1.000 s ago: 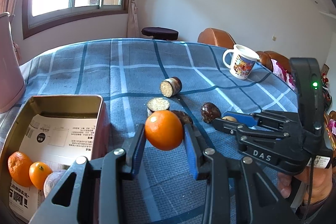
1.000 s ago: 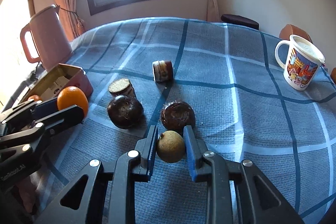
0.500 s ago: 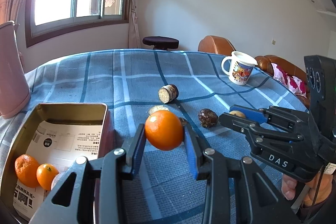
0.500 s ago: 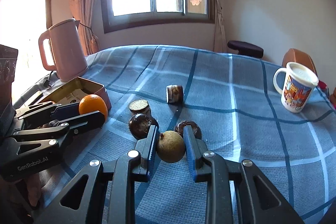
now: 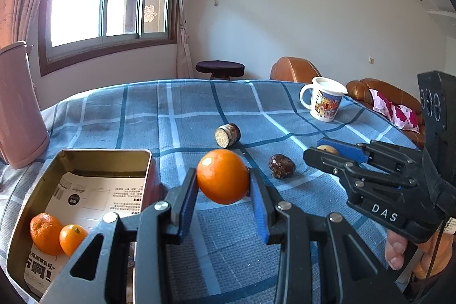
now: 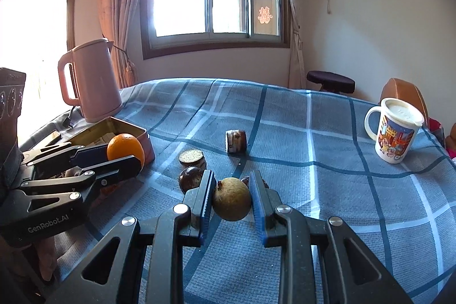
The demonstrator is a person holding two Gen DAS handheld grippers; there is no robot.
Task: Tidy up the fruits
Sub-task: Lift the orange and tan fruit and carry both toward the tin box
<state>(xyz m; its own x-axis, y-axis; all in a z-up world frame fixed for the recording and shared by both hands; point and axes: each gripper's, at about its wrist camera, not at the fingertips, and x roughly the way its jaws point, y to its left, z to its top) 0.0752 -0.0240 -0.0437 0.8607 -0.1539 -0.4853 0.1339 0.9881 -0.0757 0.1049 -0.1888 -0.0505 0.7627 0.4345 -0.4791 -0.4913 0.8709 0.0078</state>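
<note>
**Desk:** Left wrist view, what does it show?

**Photographer:** The left claw (image 5: pixel 223 198) clenched on an orange (image 5: pixel 222 176), held clear above the blue checked tablecloth (image 5: pixel 199 110). Just to that claw's left and a little below it sits an open tin (image 5: pixel 105 154), lined with printed paper. Two small oranges (image 5: pixel 57 232) lie together in the tin's near corner.

**Desk:** And the other hand?

**Photographer:** The right claw (image 6: pixel 232 204) grips a round, dull yellow-brown fruit (image 6: pixel 232 199), lifted off the cloth. In the left wrist view it reaches in from the right, a person's fingers (image 5: pixel 396 252) showing under its handle.

**Desk:** How far along is the sorting?

**Photographer:** Early to middle, by the look of it. Two oranges are in, two fruits are in the air, neither yet over the tin. Ahead of the right claw several pieces remain on the cloth: a dark round fruit (image 6: pixel 190 179) just to its left, a cut piece with a pale face (image 6: pixel 192 157) beyond that, and a cut roll-shaped piece (image 6: pixel 236 141) farther ahead. A dark wrinkled fruit (image 5: pixel 281 166) lies between the two claws.

**Desk:** Other containers?

**Photographer:** A lidded mug (image 6: pixel 394 131), far to the right, contents hidden. A pink kettle (image 6: pixel 92 81) behind the tin, closed.
</note>
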